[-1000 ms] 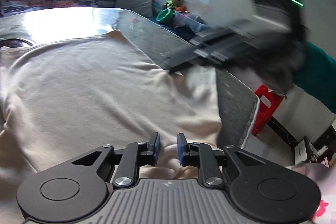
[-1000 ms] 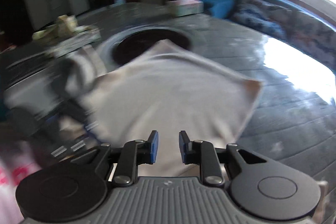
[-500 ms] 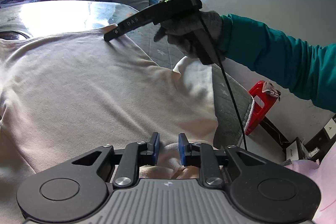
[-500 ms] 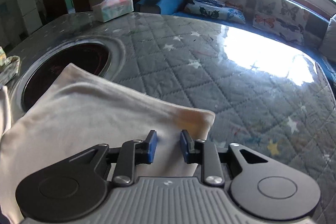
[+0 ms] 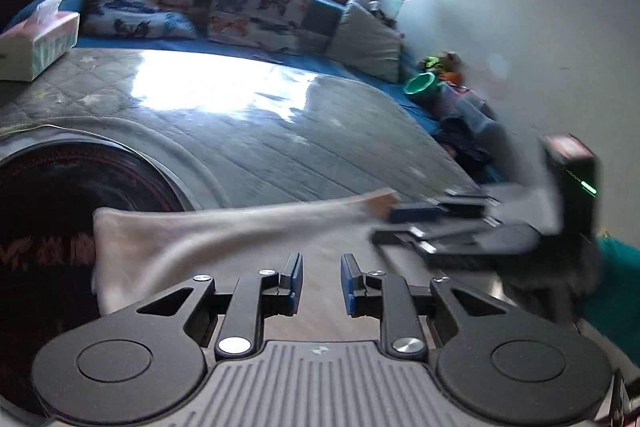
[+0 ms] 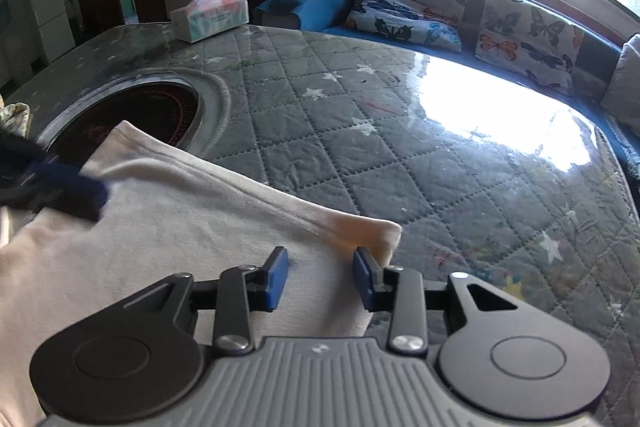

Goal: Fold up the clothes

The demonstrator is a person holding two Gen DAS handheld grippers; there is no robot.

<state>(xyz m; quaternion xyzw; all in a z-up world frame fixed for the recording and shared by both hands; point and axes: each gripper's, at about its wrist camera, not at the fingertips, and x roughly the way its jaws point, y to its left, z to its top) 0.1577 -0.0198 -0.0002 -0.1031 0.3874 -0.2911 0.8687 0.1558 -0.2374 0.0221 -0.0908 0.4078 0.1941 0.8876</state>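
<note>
A cream garment (image 6: 168, 227) lies flat on the quilted grey table (image 6: 400, 155); its far hem also shows in the left wrist view (image 5: 224, 231). My right gripper (image 6: 321, 277) is open just above the garment's far right corner (image 6: 380, 235), holding nothing. My left gripper (image 5: 320, 283) is open and empty over the cloth near the far left corner. In the left wrist view the right gripper (image 5: 440, 223) appears blurred at the hem's right end. In the right wrist view the left gripper's blue fingertips (image 6: 80, 187) sit at the garment's left corner.
A dark round inset (image 6: 132, 115) lies in the table beside the garment's left corner. A tissue box (image 6: 210, 11) stands at the far edge. A blue sofa with butterfly cushions (image 6: 420, 7) runs behind the table. A green bowl (image 5: 420, 87) and clutter sit by the wall.
Both grippers have moved forward to the garment's far hem and their jaws have opened wider. The right gripper dropped from above the cloth down to the far right corner.
</note>
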